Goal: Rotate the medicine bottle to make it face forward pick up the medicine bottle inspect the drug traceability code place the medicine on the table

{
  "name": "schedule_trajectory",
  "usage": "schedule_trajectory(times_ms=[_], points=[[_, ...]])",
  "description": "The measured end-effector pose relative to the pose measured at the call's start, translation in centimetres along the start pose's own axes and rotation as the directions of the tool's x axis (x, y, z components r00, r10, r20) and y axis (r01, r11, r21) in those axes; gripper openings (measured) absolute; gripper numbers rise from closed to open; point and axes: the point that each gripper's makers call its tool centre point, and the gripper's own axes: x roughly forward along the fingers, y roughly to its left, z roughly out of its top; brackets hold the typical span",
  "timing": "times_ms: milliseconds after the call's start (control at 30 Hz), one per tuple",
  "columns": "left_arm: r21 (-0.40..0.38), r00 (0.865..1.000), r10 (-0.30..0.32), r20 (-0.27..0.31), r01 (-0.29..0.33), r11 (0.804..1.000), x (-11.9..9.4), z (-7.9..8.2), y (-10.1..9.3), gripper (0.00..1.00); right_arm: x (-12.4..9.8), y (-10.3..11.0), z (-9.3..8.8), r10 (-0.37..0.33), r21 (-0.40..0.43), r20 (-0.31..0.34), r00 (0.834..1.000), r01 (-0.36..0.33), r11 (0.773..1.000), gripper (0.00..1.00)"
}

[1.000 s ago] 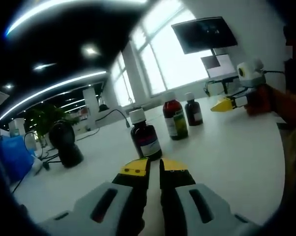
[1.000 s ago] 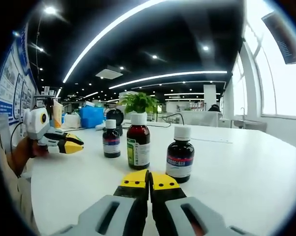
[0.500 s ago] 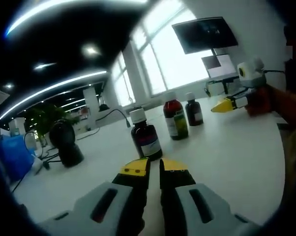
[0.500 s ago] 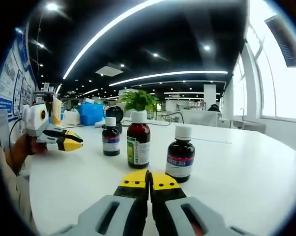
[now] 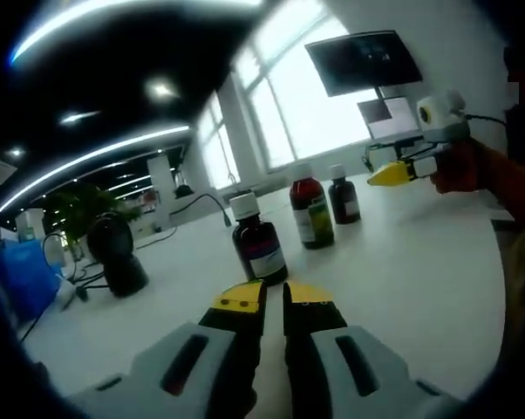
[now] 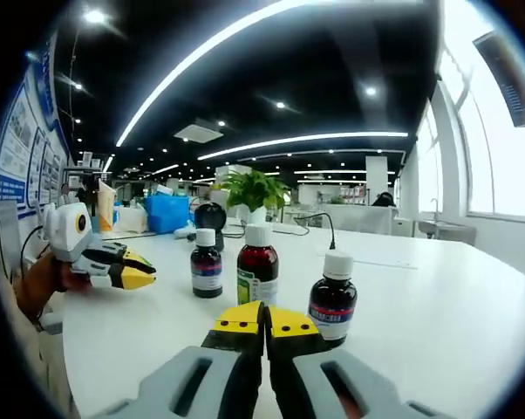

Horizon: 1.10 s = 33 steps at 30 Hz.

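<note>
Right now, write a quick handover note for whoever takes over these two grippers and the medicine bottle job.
Left gripper: shut, holding nothing, near the table edge.
Right gripper: shut, holding nothing, raised above the white table.
Three dark brown glass medicine bottles with white caps stand upright in a row: a small one, a taller one, and another small one nearest the right gripper.
Done: apparently nothing; no bottle is gripped.
Left: rotate, pick up, inspect the code, set down.

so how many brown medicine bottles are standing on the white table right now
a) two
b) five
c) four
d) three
d: the right gripper view shows three white-capped bottles upright in a row on the table: a small bottle, a taller bottle, and another small bottle.
</note>
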Motion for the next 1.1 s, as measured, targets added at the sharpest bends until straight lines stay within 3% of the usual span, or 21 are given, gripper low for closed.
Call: schedule_trajectory(times_ms=[633,1100], points=[[-0.006,1.0,-0.008,0.006,0.008,1.0,0.1,0.0,0.1,0.0,2.5,0.1,2.7,0.034,-0.021,0.008,0.999,-0.034,0.999,0.0],[-0.003,1.0,-0.018,0.016,0.018,1.0,0.1,0.2,0.0,0.0,3.5,0.5,5.4,0.049,-0.091,0.029,0.998,-0.046,0.995,0.06]])
